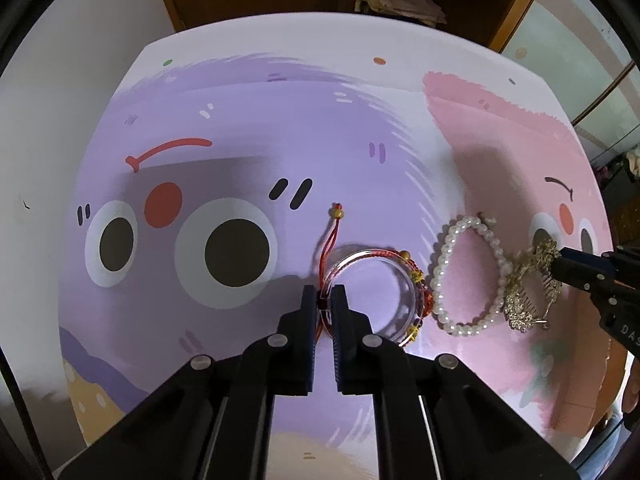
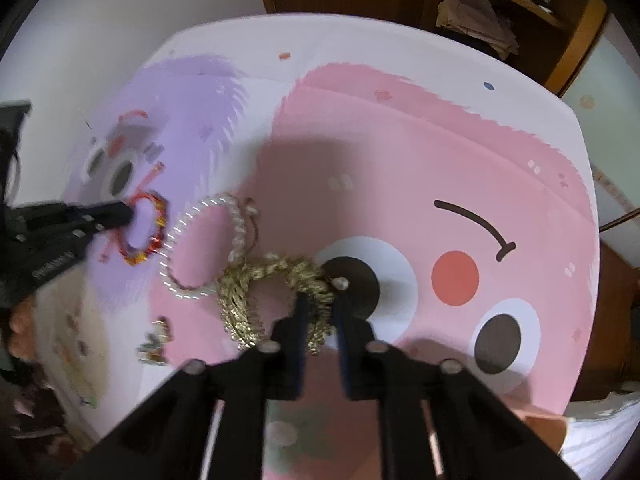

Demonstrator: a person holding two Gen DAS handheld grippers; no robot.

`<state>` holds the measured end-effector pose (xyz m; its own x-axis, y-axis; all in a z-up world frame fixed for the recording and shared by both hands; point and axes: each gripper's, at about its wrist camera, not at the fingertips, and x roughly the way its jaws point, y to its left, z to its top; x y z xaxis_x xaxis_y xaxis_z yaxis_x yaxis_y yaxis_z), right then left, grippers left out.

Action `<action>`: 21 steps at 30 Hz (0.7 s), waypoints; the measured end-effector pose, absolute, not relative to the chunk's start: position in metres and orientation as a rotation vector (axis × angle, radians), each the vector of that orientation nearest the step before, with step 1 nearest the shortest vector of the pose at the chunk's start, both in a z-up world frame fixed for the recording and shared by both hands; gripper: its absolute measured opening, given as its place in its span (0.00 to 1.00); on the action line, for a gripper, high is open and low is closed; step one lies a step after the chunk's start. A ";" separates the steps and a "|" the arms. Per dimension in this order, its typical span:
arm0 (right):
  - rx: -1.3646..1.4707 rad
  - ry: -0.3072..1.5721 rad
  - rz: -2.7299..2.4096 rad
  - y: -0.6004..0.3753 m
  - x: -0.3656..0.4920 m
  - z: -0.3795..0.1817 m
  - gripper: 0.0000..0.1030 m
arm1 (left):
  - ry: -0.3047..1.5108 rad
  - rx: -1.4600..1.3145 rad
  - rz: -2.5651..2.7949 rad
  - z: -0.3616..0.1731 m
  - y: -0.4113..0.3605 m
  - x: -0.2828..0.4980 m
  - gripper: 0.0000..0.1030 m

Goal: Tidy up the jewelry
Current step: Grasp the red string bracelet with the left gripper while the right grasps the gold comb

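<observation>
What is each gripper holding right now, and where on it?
The left gripper pinches the clear bangle and its red cord at the near-left rim. The right gripper clamps the gold hair comb at its right end.

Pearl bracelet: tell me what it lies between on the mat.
In the left wrist view, the pearl bracelet lies between the clear bangle with red cord, held by the left hand-held gripper, and the gold hair comb, overlapping the comb.

1. One clear bangle [image 1: 370, 300], rim wrapped by one red cord bracelet [image 1: 416, 276].
2. One pearl bracelet [image 1: 468, 272].
3. One gold hair comb [image 1: 528, 292].
4. Two grippers: left gripper [image 1: 324, 300], right gripper [image 2: 320, 312].
</observation>
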<state>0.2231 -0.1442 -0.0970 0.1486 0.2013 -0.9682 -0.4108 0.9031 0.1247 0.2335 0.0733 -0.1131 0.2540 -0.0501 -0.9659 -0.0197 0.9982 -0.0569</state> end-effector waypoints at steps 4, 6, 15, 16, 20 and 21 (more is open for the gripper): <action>-0.204 1.322 0.441 -0.143 0.217 -0.087 0.08 | 1.287 -0.064 -0.027 -0.101 0.071 0.231 0.05; -0.203 1.317 0.443 -0.145 0.214 -0.083 0.08 | 1.273 -0.065 -0.030 -0.094 0.069 0.229 0.05; -0.147 1.257 0.470 -0.147 0.200 -0.049 0.02 | 1.200 -0.039 -0.071 -0.055 0.056 0.204 0.05; -0.149 1.249 0.467 -0.147 0.198 -0.045 0.02 | 1.192 -0.037 -0.075 -0.051 0.054 0.203 0.05; -0.145 1.220 0.448 -0.152 0.188 -0.027 0.02 | 1.164 -0.027 -0.093 -0.031 0.043 0.193 0.05; -0.140 1.216 0.444 -0.154 0.187 -0.024 0.02 | 1.159 -0.024 -0.098 -0.025 0.041 0.190 0.05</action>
<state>0.1867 -0.1536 -0.0239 0.2739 0.2556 -0.9272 -0.4026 0.9060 0.1308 0.1904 0.0413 -0.0249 0.3965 -0.0895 -0.9137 0.0647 0.9955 -0.0695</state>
